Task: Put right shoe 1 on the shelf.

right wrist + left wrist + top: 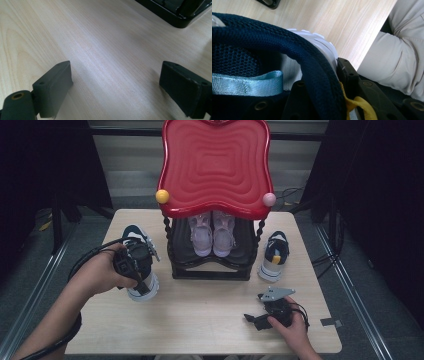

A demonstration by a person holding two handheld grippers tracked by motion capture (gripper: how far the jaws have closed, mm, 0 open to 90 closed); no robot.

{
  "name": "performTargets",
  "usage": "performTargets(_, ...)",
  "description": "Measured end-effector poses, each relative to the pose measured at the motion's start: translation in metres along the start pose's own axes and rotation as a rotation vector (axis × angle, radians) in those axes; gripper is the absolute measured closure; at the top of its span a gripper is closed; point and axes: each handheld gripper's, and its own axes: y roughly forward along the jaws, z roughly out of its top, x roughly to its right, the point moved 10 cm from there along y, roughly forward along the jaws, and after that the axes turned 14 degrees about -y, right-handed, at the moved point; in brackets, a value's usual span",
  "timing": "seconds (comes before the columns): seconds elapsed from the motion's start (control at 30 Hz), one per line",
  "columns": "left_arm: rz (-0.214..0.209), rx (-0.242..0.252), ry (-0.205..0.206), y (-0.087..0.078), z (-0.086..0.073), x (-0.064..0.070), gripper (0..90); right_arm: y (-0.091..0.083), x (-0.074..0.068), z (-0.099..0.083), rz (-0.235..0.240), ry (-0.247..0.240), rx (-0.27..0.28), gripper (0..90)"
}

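The padded navy heel collar [312,65] of the left sneaker [141,270] is pinched between the jaws of the left gripper [136,265]: one jaw is seen inside the shoe under the collar, the other outside against the white heel. A pale blue webbing loop [247,83] lies inside the opening, and a yellow strip [362,105] is caught beside the outer jaw. The sneaker is seen on the table [200,320] left of the black rack [210,270], its toe pointing away from the person; whether its sole is lifted cannot be told.

The shoe is judged light and soft in its upper, stiffer at the sole. The collar is foam and mesh, so it will be squashed under the grip and the shoe may swing or droop toe-down once raised. A hold at the heel collar is reasonable, since the rim offers a firm edge; a deeper bite would be safer against slipping. Nothing here is fragile.

The right gripper [260,317] is held low over bare table near the front edge, its jaws spread wide with nothing between them.

A pink pair [212,232] is seen on the rack's lower shelf under the red top [215,165]. The second sneaker [274,255] stands to the right of the rack.
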Motion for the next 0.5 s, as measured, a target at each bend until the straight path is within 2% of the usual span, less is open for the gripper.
performTargets(0.17, -0.024, 0.008, -0.005, -0.014, 0.004, 0.004, 73.3, 0.000, 0.000, 0.000, 0.000, -0.002, -0.001, 10.4)
performTargets(0.3, -0.006, -0.001, 0.007, -0.026, 0.006, 0.004, 73.3, 0.000, 0.000, 0.000, 0.001, -0.001, -0.001, 10.4)
performTargets(0.4, -0.012, 0.000, 0.010, -0.034, 0.007, 0.006, 73.3, 0.000, 0.000, 0.000, 0.000, -0.002, -0.001, 10.4)
performTargets(0.5, -0.020, 0.015, -0.004, -0.043, 0.010, 0.008, 73.3, 0.000, 0.000, 0.000, 0.001, -0.001, -0.001, 10.3)
